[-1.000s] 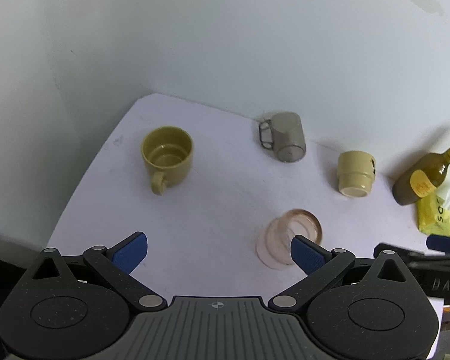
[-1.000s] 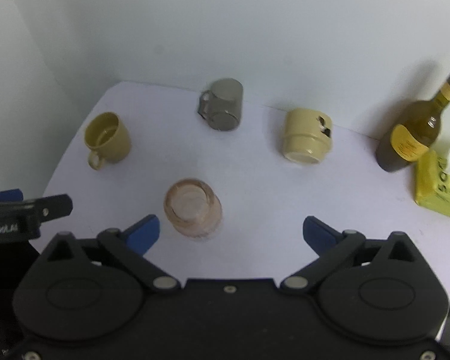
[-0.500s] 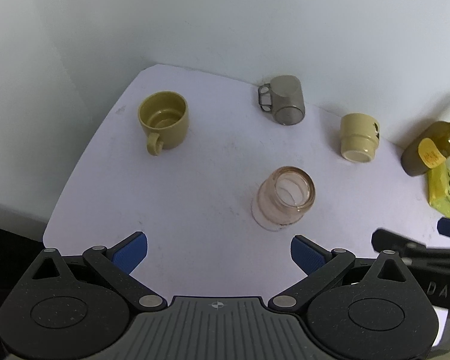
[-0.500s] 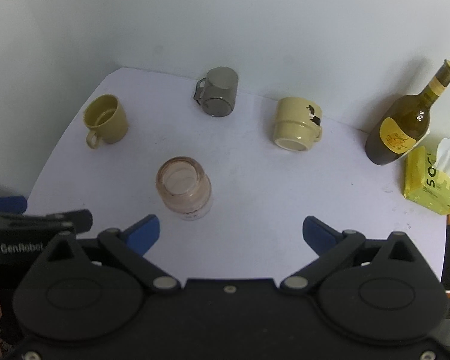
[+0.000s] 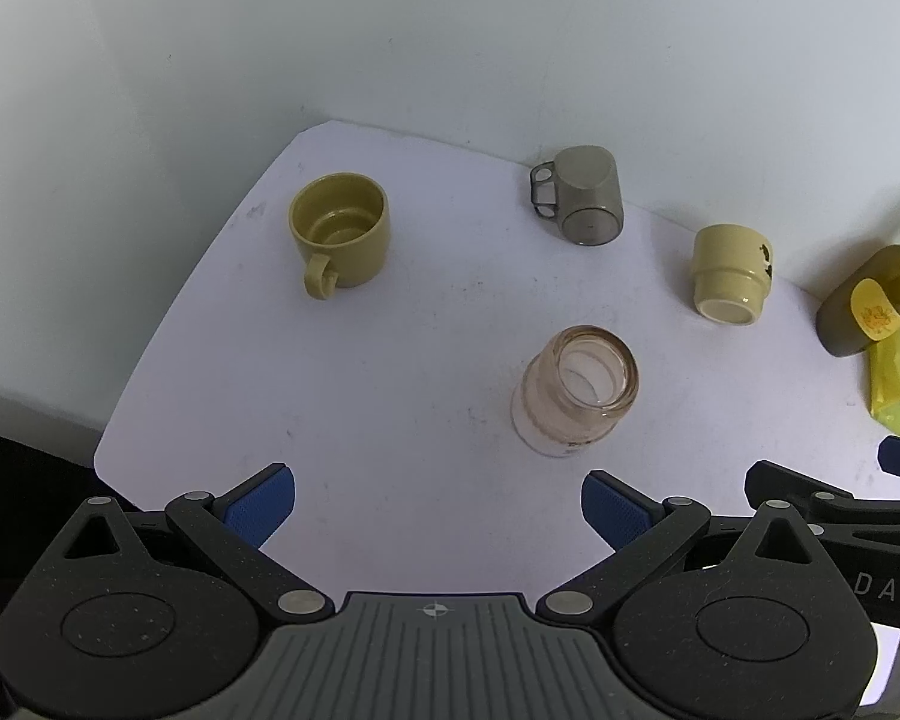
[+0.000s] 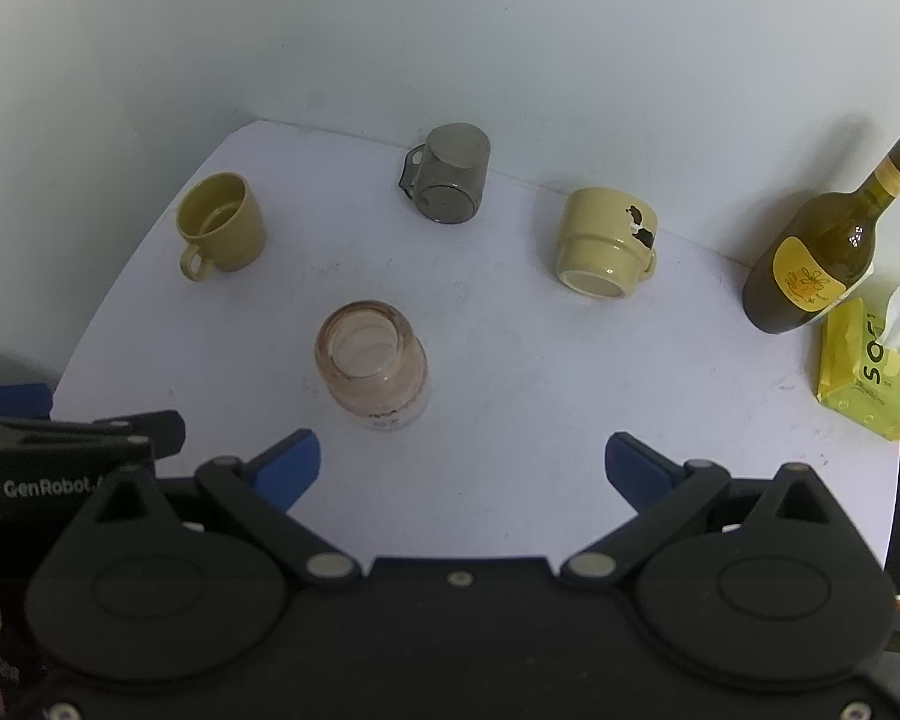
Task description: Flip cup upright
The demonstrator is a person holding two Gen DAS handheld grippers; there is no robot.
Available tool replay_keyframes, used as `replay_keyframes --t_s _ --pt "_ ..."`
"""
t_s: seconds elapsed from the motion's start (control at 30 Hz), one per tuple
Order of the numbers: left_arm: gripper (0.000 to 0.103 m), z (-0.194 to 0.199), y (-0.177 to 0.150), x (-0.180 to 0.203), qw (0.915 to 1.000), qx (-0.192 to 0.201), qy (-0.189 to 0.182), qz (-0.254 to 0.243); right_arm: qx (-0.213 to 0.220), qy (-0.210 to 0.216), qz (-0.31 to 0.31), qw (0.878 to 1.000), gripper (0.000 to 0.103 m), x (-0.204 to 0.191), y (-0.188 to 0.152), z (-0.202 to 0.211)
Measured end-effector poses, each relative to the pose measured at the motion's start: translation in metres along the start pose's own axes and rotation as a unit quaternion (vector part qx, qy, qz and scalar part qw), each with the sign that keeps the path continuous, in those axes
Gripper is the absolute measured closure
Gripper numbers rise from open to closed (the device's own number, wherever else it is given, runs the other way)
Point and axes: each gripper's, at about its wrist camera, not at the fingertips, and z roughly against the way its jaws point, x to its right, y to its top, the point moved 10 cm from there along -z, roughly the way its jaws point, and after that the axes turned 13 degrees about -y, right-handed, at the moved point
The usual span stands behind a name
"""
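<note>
Several cups stand on a white table [image 5: 390, 420]. A clear pinkish glass cup [image 5: 573, 390] stands upside down in the middle; it also shows in the right wrist view [image 6: 372, 363]. A grey metal mug [image 5: 582, 195] [image 6: 450, 180] and a cream mug [image 5: 727, 273] [image 6: 606, 243] stand upside down at the back. An olive mug [image 5: 339, 237] [image 6: 222, 228] stands upright at the left. My left gripper [image 5: 438, 507] is open and empty, short of the glass cup. My right gripper [image 6: 462, 468] is open and empty, just right of the glass cup.
A dark green bottle with a yellow label [image 6: 822, 252] and a yellow tissue pack [image 6: 870, 378] stand at the table's right side. White walls close the back and left. The table's left edge [image 5: 150, 360] drops to dark floor.
Both grippers have pulled back and up from the table, so the cups look smaller and farther. Both stay open. The cups have not moved.
</note>
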Motion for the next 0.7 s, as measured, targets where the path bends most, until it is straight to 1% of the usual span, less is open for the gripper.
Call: replay_keyframes --t_s 0.5,0.7 --pt "0.0 -0.002 0.008 0.004 0.9999 0.004 0.002 -0.01 0.0 -0.002 -0.002 1.0 0.001 0.006 0.006 -0.004" --pt "0.0 -0.003 0.011 0.004 1.0 0.003 0.001 -0.007 0.002 -0.003 0.002 1.0 0.001 0.006 0.009 -0.005"
